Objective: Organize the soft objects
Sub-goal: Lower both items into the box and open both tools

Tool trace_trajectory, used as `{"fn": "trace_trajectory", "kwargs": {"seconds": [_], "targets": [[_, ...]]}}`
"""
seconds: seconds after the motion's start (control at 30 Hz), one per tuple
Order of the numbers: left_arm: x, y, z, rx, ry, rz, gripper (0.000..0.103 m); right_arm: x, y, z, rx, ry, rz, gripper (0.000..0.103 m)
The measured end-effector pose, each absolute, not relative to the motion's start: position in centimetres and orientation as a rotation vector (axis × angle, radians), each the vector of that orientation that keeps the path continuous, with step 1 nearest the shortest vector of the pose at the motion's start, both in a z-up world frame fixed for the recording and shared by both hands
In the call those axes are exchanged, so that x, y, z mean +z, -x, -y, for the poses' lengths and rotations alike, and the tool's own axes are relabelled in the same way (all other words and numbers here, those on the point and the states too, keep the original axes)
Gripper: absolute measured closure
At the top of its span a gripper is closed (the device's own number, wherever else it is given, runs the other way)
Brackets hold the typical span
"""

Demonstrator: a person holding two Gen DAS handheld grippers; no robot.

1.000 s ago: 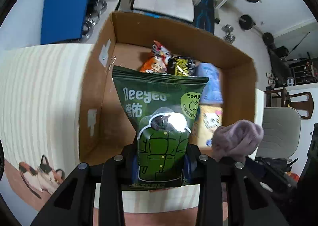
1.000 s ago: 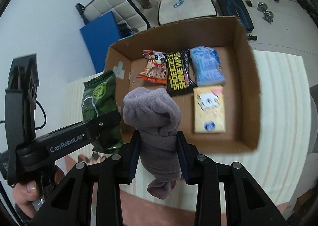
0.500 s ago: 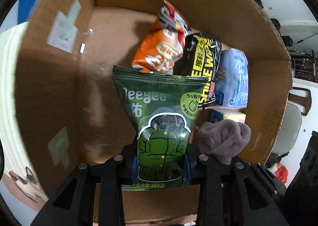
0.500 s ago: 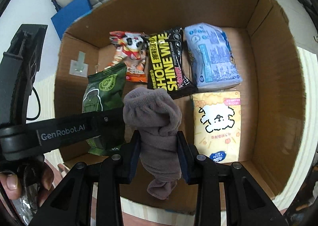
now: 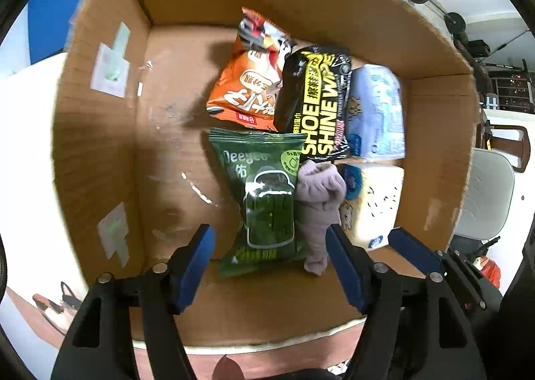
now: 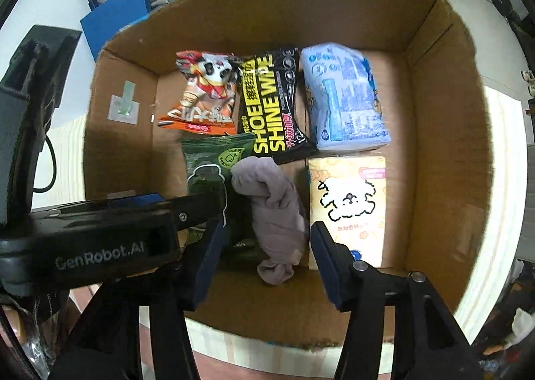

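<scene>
Both loads have been let go since half a second ago: the left hand-held gripper point(image 5: 269, 266) now stands wide around the dark green foil wipe packet point(image 5: 264, 199), and the right hand-held gripper point(image 6: 264, 243) stands wide around the rolled mauve fleece sock point(image 6: 274, 209), the two lying side by side, touching, on the floor of the brown cardboard box point(image 6: 444, 146) near its front wall. Judging by its glossy, crinkled skin, the packet is light, squashy and slippery, best pinched at a sealed end; the sock looks light, limp and grippy, best taken across its thick roll
</scene>
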State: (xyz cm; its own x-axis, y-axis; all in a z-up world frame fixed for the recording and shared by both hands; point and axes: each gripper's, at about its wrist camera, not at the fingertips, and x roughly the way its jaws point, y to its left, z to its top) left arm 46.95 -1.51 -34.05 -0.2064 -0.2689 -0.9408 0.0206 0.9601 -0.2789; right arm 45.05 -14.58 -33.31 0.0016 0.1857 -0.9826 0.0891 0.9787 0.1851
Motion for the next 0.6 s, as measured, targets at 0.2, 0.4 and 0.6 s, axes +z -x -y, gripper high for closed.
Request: {"fn": "trace_trajectory", "kwargs": {"seconds": [0.2,0.4,0.6], "targets": [[-29.5,-44.8,0.5,-0.24,0.153,-1.666,0.01,-30.9,-43.7,14.5,0.075,-0.187,-1.551,0.024],[-25.9,-42.4,-0.7,-0.18,0.107,-1.559,0.004,-28.9,-41.4,14.9,0.049,-0.167,-1.533,0.005],[-24.5,-41.2,-0.5,-0.159,0.093,-1.503,0.004,-27.0,-39.4,15.6,0.022,-0.176,-1.498,0.0]]}}
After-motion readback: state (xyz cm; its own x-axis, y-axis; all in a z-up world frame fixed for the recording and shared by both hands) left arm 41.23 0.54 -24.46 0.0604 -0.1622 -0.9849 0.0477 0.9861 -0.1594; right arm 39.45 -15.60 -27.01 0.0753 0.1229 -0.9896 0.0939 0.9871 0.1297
